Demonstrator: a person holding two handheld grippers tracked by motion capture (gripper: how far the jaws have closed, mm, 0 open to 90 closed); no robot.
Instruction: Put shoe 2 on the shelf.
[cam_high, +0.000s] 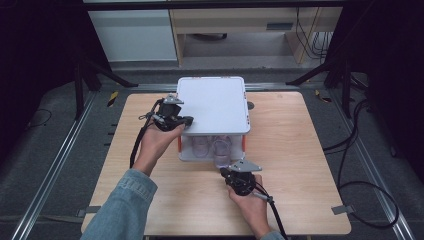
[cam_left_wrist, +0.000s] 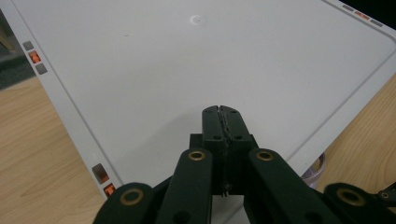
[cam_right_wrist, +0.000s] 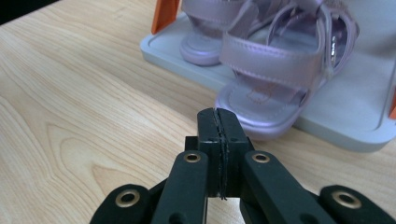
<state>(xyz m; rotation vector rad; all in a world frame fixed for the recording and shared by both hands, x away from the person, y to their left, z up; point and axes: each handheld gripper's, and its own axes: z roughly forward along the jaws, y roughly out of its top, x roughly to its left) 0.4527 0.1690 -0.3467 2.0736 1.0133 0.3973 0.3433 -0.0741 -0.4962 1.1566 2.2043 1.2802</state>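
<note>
A white two-level rack (cam_high: 212, 102) with orange posts (cam_right_wrist: 164, 14) stands at the far middle of the wooden table. On its lower tray (cam_right_wrist: 327, 116) sit two lilac strap sandals. The nearer sandal (cam_right_wrist: 261, 100) pokes its toe over the tray's front edge, and the other sandal (cam_right_wrist: 205, 44) stands farther in. My right gripper (cam_right_wrist: 218, 112) is shut and holds nothing, just short of that toe, low over the table (cam_high: 223, 171). My left gripper (cam_left_wrist: 220, 109) is shut and empty over the front left corner of the rack's top panel (cam_left_wrist: 187, 60); whether it touches the panel I cannot tell.
The table (cam_high: 300, 165) has bare wood left, right and in front of the rack. Black frame legs (cam_high: 85, 75) and cables (cam_high: 360, 150) lie on the floor around it. A small dark disc (cam_high: 250, 105) sits by the rack's right side.
</note>
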